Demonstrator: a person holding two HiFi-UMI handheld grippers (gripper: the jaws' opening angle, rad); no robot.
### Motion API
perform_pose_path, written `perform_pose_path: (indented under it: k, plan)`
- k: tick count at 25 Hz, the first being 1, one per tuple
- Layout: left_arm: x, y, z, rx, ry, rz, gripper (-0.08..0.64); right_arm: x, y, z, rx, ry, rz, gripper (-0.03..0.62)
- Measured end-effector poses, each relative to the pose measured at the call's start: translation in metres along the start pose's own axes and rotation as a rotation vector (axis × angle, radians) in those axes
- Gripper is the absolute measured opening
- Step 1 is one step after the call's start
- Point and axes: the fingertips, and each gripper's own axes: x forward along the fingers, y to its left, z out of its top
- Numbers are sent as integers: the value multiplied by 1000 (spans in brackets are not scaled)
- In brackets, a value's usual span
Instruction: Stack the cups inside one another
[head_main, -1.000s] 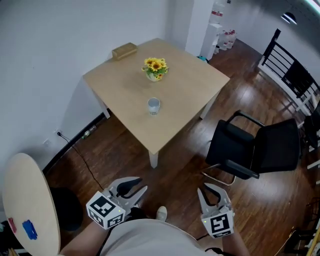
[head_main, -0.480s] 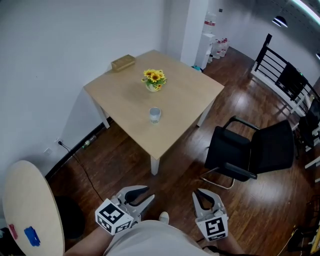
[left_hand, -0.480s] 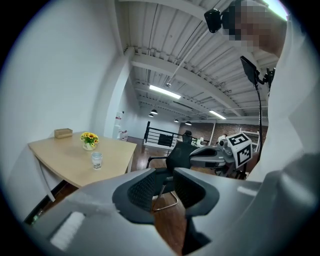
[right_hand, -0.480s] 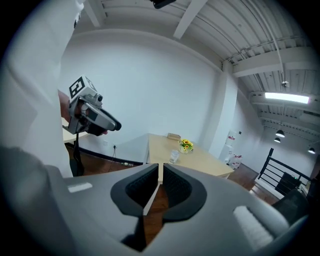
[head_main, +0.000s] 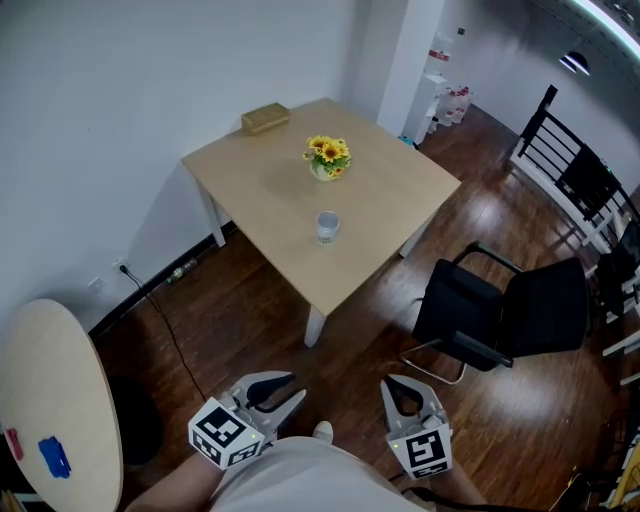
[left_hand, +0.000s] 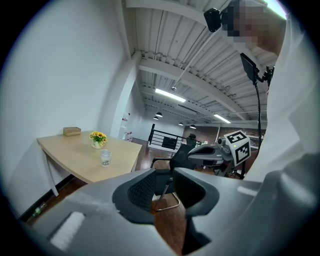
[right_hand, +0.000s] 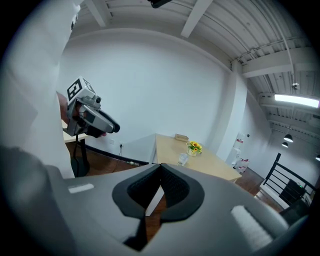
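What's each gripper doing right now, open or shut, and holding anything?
Left gripper: open, holding nothing.
Right gripper: jaws have just closed; shut, holding nothing.

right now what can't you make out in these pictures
Glass cup, every view: too small to tell one cup from a nested stack.
Blue item on the round table, head view: too small to identify.
Tan box, head view: too small to identify.
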Motion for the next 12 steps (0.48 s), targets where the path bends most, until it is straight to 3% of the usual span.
perform_pose_path:
  k: [12]
  plan:
    - [-2,5,-4,-13,1,-25,115,11,14,2,-56,49,29,6]
